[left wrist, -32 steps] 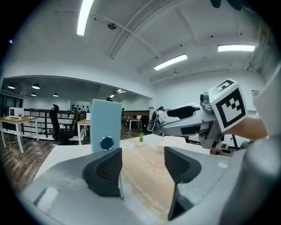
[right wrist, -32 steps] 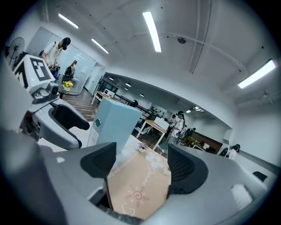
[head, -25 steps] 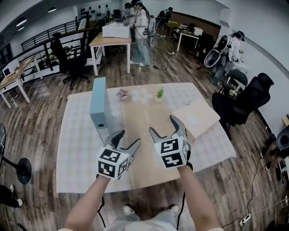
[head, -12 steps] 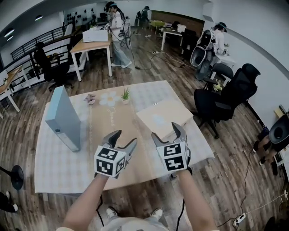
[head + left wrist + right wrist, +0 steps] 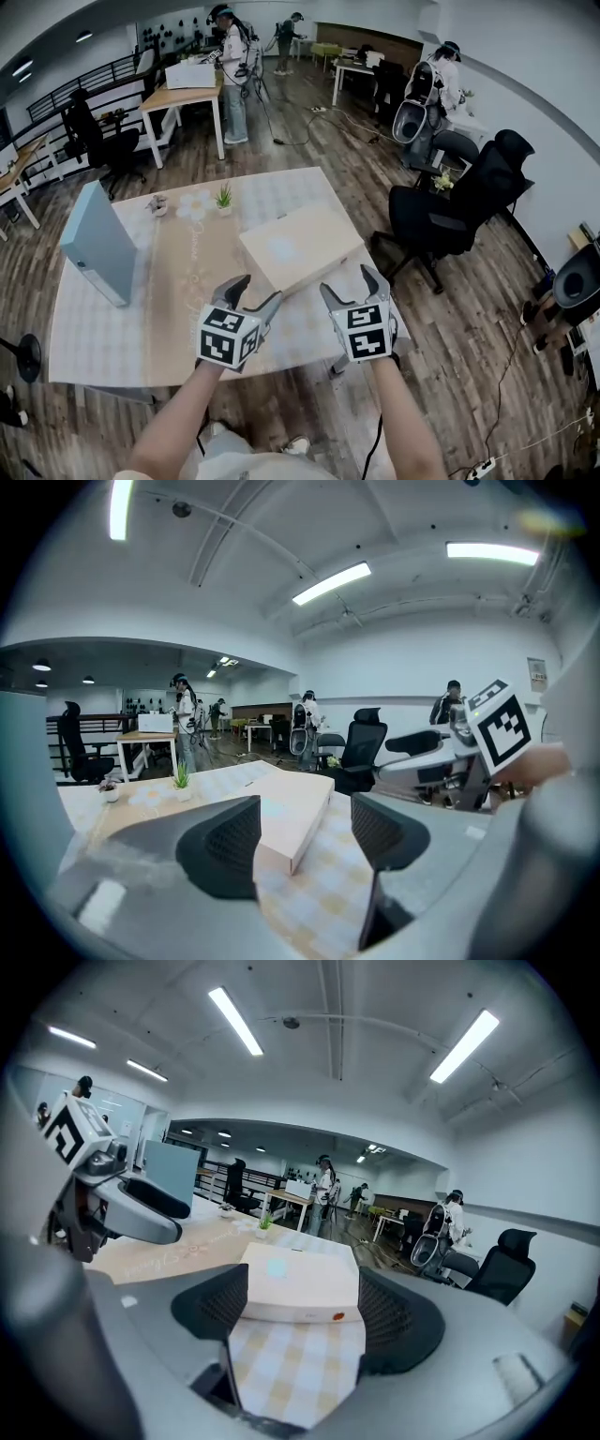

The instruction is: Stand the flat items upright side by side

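A flat tan box (image 5: pixel 298 246) lies on the checked tablecloth near the table's right side. Far to the left a tall blue-grey box (image 5: pixel 94 246) stands upright. My left gripper (image 5: pixel 259 291) hovers open just in front of the tan box's near-left corner. My right gripper (image 5: pixel 347 281) is open at the table's front right edge, beside that box's near end. In the right gripper view the tan box (image 5: pixel 300 1279) lies straight ahead, beyond the open jaws (image 5: pixel 300 1309). The left gripper view has it (image 5: pixel 292 808) ahead, past empty open jaws (image 5: pixel 305 841).
A small green plant (image 5: pixel 224 199) and a little pot (image 5: pixel 157 203) stand at the table's far side on a beige runner (image 5: pixel 183 272). A black office chair (image 5: pixel 441 211) is close to the table's right edge. People and desks fill the room behind.
The head view has swung right, so the table and both boxes sit further left in it. Both grippers now hover at the table's front edge by the tan box, still open.
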Tool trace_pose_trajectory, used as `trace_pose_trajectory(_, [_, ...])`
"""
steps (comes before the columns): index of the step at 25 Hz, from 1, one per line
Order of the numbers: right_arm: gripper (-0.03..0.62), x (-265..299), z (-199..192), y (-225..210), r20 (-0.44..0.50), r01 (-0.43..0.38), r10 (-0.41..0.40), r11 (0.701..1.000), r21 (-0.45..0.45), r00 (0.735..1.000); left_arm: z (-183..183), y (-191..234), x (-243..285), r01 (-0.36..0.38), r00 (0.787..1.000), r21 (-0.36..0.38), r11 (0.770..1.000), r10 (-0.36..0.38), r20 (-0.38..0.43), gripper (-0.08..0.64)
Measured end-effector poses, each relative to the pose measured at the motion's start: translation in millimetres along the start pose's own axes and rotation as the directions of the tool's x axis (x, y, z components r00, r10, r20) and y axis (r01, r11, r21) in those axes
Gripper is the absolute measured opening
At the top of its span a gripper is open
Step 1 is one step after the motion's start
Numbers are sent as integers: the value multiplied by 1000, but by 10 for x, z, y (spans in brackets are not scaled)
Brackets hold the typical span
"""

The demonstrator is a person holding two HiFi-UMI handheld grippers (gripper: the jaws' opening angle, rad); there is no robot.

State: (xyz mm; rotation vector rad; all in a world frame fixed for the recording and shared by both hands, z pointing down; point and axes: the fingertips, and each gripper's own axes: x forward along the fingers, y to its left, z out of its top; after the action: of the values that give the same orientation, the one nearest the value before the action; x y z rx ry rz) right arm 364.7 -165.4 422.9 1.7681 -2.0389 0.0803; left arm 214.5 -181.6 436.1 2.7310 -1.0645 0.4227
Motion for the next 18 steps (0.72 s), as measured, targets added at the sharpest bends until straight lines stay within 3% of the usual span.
trace_pose_trajectory(12, [367,537,-494,-600,-73,-5,8,999,50,997,-30,117,683,-13,999,-13,1000,12,-45,305])
trace_pose_trajectory(18, [367,1029,-717,-910,-140,-17,19,1000,22,990,-47,271,1216,17,997,-47,999,-21,-74,305])
